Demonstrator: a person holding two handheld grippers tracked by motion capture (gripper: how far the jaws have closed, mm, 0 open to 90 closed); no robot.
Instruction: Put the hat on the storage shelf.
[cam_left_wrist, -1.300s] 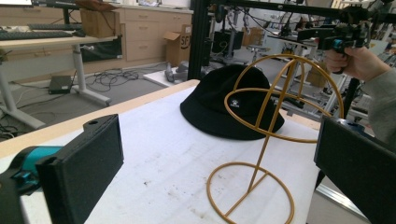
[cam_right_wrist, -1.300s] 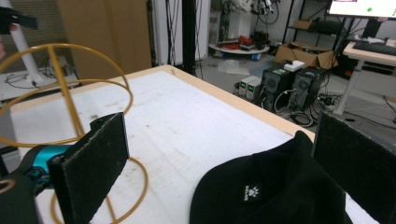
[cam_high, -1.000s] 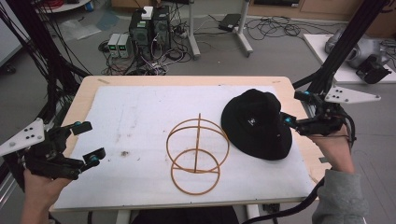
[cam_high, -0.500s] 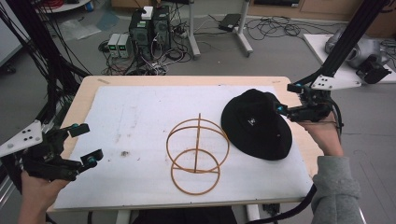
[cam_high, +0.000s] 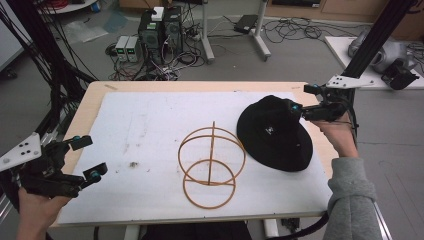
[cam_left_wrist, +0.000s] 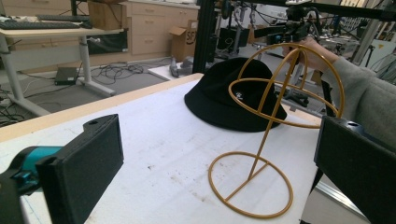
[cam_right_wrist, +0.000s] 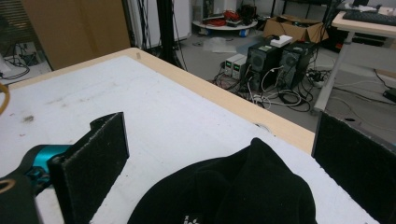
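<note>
Right tongs (cam_high: 300, 100) spread wide, nothing held, at the far rim of the black bucket hat (cam_high: 274, 133) lying flat on the bench (cam_high: 150, 115) beside the wire hat stand (cam_high: 212, 165); left tongs (cam_high: 87, 157) wide, empty, parked well clear.

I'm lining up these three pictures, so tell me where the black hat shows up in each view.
High view: black hat right of centre on the white mat, beside the wire stand.
Left gripper view: upper centre, behind the stand.
Right gripper view: bottom centre, between the open jaws.
Shared landmark: the white mat.
</note>
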